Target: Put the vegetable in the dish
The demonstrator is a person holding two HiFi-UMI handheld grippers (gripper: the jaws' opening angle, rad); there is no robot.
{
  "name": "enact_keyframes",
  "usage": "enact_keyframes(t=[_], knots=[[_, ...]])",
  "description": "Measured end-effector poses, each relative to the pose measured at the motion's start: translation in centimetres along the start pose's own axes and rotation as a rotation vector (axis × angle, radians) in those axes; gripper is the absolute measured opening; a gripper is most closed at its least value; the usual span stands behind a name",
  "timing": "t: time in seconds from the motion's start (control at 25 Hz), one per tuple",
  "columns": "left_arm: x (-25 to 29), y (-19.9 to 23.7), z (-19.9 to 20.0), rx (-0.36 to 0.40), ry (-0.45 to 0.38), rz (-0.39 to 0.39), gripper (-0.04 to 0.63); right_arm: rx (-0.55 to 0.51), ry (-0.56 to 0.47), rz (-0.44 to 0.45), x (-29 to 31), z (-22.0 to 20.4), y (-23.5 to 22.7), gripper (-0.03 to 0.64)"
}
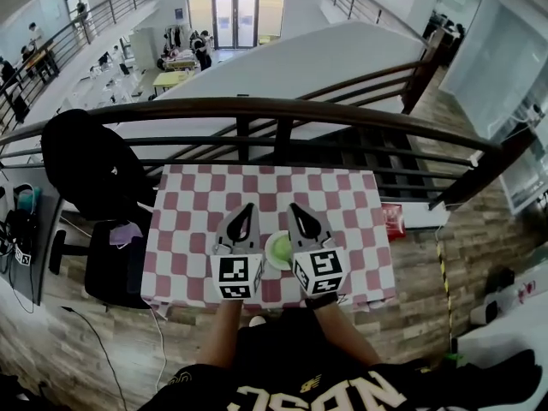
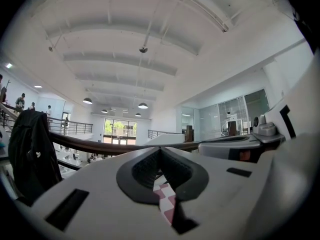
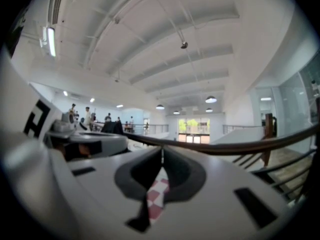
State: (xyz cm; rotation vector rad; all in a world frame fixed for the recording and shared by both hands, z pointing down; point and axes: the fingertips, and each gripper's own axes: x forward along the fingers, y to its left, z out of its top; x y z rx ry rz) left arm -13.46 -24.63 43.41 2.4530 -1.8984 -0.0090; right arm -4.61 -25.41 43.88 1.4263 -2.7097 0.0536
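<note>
Beside dish, left gripper, right gripper closed

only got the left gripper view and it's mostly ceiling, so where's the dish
Observer: The green dish sits on the checked table near its front edge, between the left gripper and the right gripper.
Operator: is the right one holding anything
Observer: No. Its own view shows the jaws shut, with only checked cloth showing below them.
Operator: anything in the dish yet
Observer: A pale green patch fills its middle, but the head view shows it too small to tell what it is.
</note>
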Motion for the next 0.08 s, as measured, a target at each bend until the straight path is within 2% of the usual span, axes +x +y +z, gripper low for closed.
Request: enact_keyframes(t=[0.08], knots=[[-0.3,0.5,-0.7,0.003,0.01,0.009,0.018,0.01,0.015,-0.01,-0.02,-0.78,0.02,0.018]])
